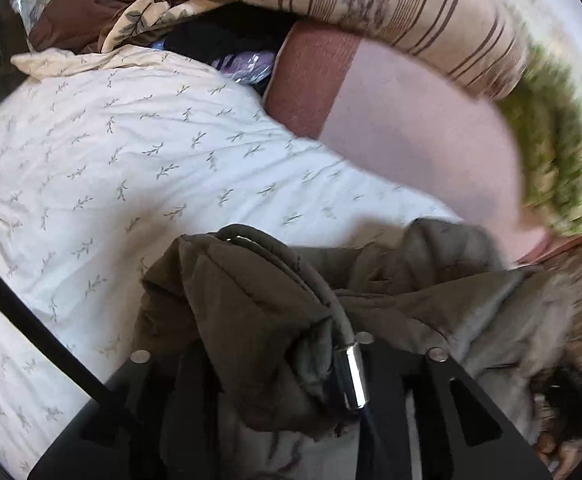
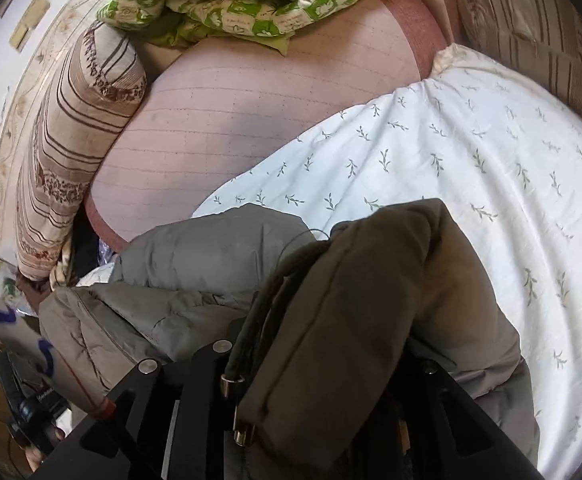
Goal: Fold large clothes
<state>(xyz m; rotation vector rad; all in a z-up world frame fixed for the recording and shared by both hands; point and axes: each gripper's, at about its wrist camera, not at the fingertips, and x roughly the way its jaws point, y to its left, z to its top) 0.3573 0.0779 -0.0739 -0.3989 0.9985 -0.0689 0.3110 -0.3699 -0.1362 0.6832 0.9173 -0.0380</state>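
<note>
Olive padded jacket (image 1: 251, 300) bunched between both grippers above a leaf-print white sheet (image 1: 111, 168).

Left gripper (image 1: 291, 356) has its fingers closed on the jacket's folded edge beside a metal-tipped drawcord (image 1: 353, 376); right gripper (image 2: 319, 364) likewise pinches a thick fold, with a striped bolster (image 2: 71, 140) far left.
</note>
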